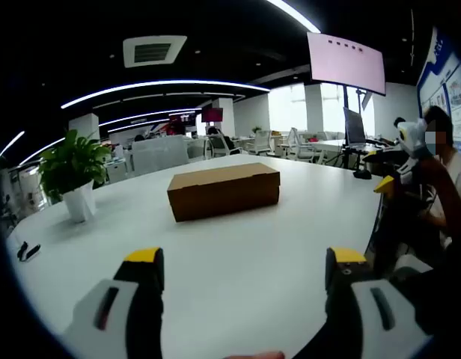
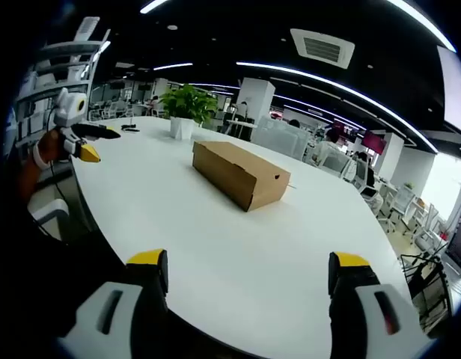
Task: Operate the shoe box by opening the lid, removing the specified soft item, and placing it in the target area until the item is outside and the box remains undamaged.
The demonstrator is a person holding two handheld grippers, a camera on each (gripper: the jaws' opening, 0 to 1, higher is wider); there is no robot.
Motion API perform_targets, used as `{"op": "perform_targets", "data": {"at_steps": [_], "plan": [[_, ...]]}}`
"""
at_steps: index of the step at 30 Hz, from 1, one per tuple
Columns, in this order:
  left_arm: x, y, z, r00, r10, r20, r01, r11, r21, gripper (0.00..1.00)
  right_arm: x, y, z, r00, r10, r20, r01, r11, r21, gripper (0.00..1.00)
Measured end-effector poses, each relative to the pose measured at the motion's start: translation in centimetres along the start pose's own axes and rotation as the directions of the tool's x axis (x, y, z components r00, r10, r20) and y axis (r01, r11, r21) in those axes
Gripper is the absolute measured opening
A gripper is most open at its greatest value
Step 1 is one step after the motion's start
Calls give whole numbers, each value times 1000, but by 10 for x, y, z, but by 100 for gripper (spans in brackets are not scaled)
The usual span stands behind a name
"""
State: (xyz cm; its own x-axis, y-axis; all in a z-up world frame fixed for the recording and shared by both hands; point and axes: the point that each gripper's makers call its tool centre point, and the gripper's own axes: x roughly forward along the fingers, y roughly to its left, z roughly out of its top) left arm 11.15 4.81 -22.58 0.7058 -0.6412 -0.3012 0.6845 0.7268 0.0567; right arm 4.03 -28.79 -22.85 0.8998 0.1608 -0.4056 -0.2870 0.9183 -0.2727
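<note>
Left gripper view: the left gripper (image 1: pixel 245 263) hangs above the near part of the white table (image 1: pixel 245 224), its yellow-tipped jaws spread wide with nothing between them. Farther out, mid-table, the brown shoe box (image 1: pixel 224 191) lies flat with its lid closed. Beyond it to the left a potted plant (image 1: pixel 75 173) stands near the table edge. Right gripper view shows the right gripper (image 2: pixel 249 268) likewise wide apart and empty over the near edge, the shoe box (image 2: pixel 242 173) farther on, and the plant (image 2: pixel 187 108) behind it.
</note>
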Motion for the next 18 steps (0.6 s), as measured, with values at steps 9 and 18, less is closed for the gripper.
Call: {"op": "perform_targets", "data": {"at_steps": [9,18], "plan": [[-1,1,0,1000,2,-1,-2,1000,-3,92,-1,5,-7,999,13,-39,-12,1000,10,93],[-1,1,4,1000,-6,3,6,1000,-6,92,-3,-4,11,998,0,70,-7,995,95,91]]}}
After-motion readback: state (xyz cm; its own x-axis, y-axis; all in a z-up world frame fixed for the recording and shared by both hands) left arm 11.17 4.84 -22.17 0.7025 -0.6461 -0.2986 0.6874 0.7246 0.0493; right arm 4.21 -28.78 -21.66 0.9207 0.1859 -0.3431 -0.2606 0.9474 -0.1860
